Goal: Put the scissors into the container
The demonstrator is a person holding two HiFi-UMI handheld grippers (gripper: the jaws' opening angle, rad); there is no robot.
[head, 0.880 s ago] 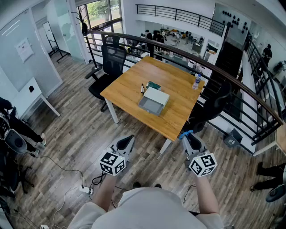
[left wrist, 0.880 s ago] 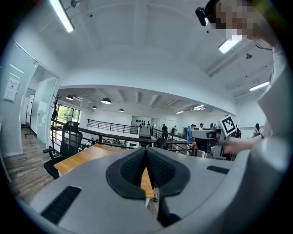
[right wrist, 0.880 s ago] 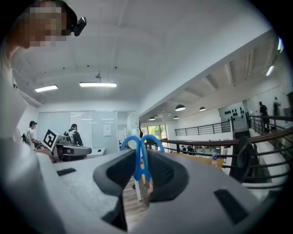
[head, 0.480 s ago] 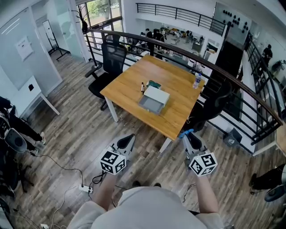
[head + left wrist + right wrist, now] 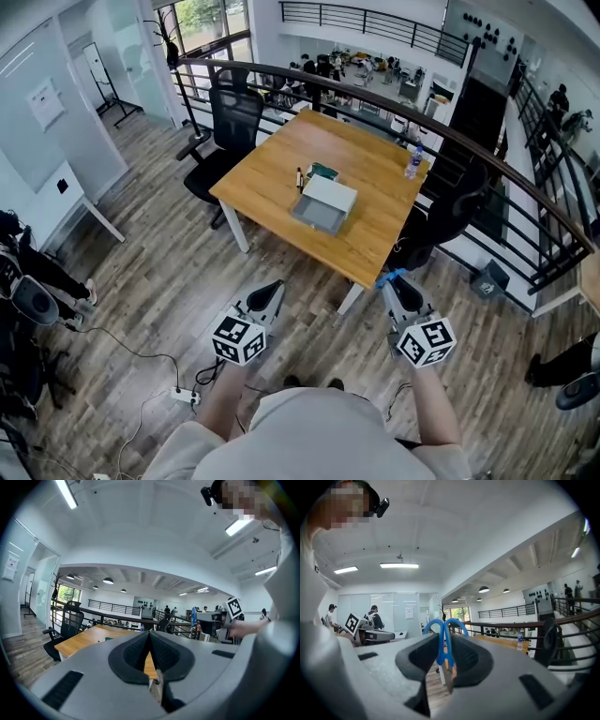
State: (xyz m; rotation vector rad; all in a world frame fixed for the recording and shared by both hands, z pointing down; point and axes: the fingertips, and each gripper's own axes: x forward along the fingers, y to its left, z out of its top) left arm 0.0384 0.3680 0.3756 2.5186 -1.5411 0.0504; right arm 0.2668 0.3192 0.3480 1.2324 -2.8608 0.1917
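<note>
Right hand-held gripper (image 5: 445, 641) half hides the scissors (image 5: 440, 652).

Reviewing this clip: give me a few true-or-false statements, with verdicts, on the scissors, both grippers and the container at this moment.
1. The right gripper is shut on the blue-handled scissors. True.
2. The scissors lie inside the container. False: they are in the right gripper, out over the floor and short of the table.
3. The left gripper has its jaws together with nothing between them. True.
4. The container sits on the floor. False: it sits on the wooden table.
5. A bottle stands on the table, apart from the container. True.
</note>
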